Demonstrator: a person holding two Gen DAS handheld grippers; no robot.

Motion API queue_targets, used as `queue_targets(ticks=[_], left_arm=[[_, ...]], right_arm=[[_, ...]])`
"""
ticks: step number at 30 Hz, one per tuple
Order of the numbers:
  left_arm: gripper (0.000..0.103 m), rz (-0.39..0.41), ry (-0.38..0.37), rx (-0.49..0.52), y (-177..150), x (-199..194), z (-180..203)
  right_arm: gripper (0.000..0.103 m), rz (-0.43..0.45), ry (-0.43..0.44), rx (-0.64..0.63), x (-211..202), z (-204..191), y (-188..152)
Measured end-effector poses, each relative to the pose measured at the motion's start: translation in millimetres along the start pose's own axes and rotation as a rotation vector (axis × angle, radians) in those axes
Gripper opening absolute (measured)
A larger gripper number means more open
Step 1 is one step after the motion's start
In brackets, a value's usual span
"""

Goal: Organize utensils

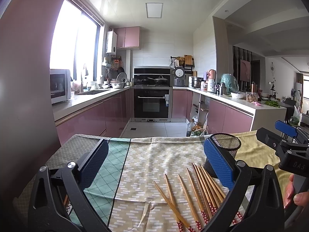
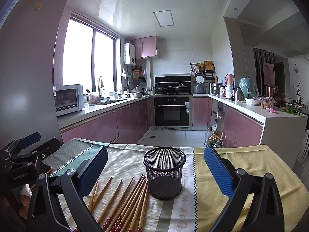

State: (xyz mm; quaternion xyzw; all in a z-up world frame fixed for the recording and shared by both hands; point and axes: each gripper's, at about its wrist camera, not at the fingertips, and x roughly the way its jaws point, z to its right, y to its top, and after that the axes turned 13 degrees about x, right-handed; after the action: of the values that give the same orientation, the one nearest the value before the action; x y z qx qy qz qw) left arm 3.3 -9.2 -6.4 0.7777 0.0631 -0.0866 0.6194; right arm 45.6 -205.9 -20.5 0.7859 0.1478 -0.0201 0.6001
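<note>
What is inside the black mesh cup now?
Nothing shows inside the mesh cup; through its wire wall it looks empty. The chopsticks lie beside it on the cloth.

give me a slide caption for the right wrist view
Open right gripper over a patterned cloth, facing an empty mesh holder beside loose wooden chopsticks.

My working surface is a table covered edge to edge by a patchwork tablecloth [image 2: 173, 216]: grey-green at the left edge, teal lattice next, beige with white dashes in the middle, plain yellow toward the right edge. A black mesh cup [image 2: 164, 176] stands upright on the cloth near the middle. Just to its left I see wooden chopsticks [image 2: 123, 199] lying loose, fanned out, red patterned ends toward the near edge, the closest apparently touching the cup's base.
</note>
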Motion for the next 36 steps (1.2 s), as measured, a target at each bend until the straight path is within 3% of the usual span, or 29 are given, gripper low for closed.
queue_targets(ticks=[9,13,20,22,29,36], left_arm=[[0.097,-0.011,-0.012,0.004,1.0,1.7,0.6],[0.097,-0.053,-0.045,0.018,-3.7,9.1,1.1],[0.097,-0.240,-0.168,0.047,-31.3,38.0,3.4],[0.096,-0.294,-0.186,0.073,-40.2,44.6,8.3],[0.074,-0.442,-0.380,0.024,-69.0,74.9,14.4],[0.044,-0.550,-0.478,-0.024,-88.5,103.1,19.0]], right_arm=[[0.096,-0.010,0.000,0.005,3.1,1.9,-2.6],[0.097,-0.039,0.006,0.009,6.3,5.2,-4.5],[0.096,-0.301,0.045,-0.022,37.1,4.2,-28.4],[0.089,-0.384,0.038,-0.040,47.9,3.4,-41.3],[0.060,-0.566,0.018,-0.033,71.6,7.5,-69.0],[0.048,-0.661,0.003,-0.043,87.0,13.3,-78.0]])
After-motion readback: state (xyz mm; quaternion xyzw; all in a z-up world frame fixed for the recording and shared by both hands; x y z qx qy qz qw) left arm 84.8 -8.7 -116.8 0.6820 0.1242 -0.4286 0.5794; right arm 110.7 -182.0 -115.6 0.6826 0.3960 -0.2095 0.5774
